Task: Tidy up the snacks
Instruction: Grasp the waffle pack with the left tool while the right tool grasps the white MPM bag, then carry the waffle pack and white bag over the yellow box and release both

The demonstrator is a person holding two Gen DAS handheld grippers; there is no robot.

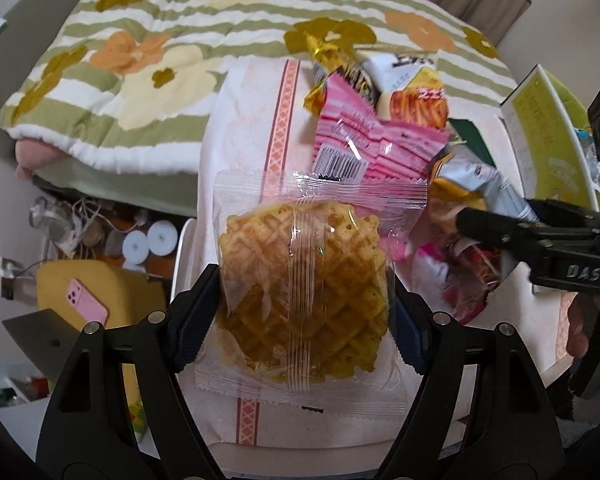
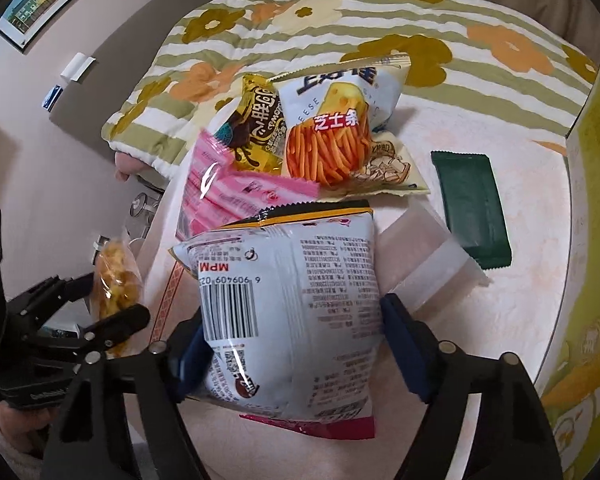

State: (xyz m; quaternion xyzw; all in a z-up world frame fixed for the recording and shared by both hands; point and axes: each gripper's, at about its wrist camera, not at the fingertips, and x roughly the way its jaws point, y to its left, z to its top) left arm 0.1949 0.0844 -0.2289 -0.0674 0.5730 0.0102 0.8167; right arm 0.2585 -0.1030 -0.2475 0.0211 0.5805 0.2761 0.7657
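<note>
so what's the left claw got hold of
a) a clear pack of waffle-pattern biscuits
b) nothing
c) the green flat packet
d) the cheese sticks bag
a: in the left wrist view the left claw has its fingers pressed against both sides of the clear pack of waffle-pattern biscuits.

Both wrist views look steeply down, close, sharing the snack pile (image 1: 380, 120).

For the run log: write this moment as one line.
left gripper: shut on waffle pack | right gripper: shut on white snack bag | rest of snacks: on table
</note>
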